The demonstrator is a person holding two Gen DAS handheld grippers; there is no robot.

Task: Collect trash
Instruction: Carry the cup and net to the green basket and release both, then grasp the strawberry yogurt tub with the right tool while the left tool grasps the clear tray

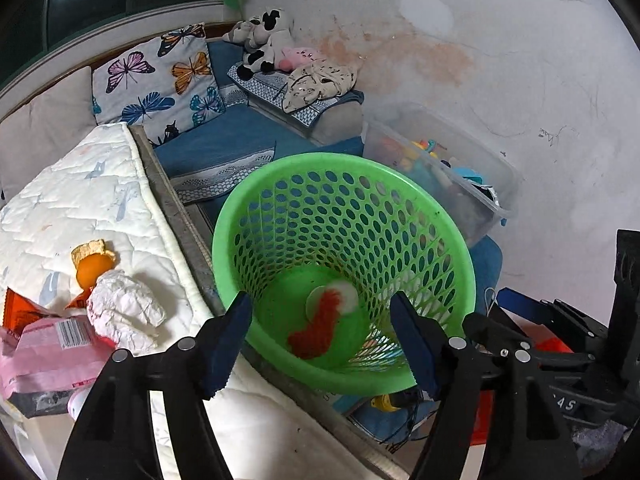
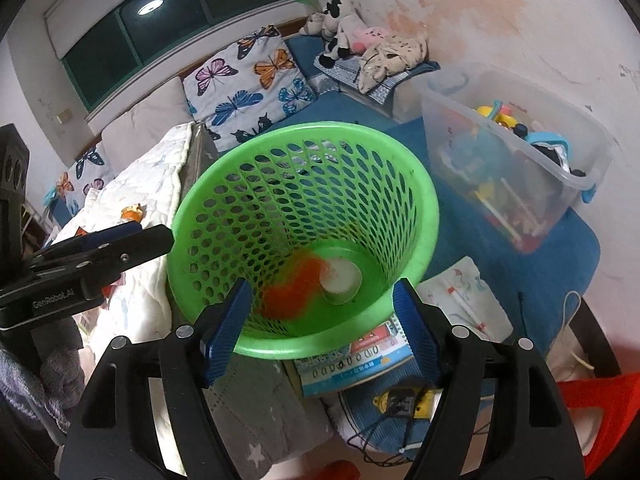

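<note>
**Both grippers stood open over the green basket**

In the left wrist view, the trash still to collect lay at the lower left of the frame on a white quilt [image 1: 100,200]: a pink packet [image 1: 48,356] with a barcode, an orange-red wrapper [image 1: 20,312] behind it, a crumpled white paper [image 1: 124,312] just right of them, and an orange piece with a crinkled tan edge [image 1: 92,264] touching the paper's upper side. A butterfly pillow [image 1: 160,80] sat in the upper left. At the centre stood the green basket [image 1: 400,184], its wall pierced with holes; on its bottom lay a white cup [image 1: 348,296] and a red-orange scrap [image 1: 320,328]. The left gripper [image 1: 320,340] hung over the near rim, jaws released, nothing between them. At the right, a clear bin of toys [image 1: 460,168] stood by the stained wall, and the other gripper's black body filled the lower right.

In the right wrist view, the left gripper's black body reached in from the left edge, over the quilt. The basket [image 2: 224,184] filled the centre, with the scrap [image 2: 292,292] blurred beside the cup [image 2: 340,276]. The right gripper [image 2: 320,332] was above the near rim, jaws released and empty. A printed booklet [image 2: 360,364] lay under the basket's near edge, and the toy bin [image 2: 520,128] stood at the right on a blue mat [image 2: 560,264].
</note>
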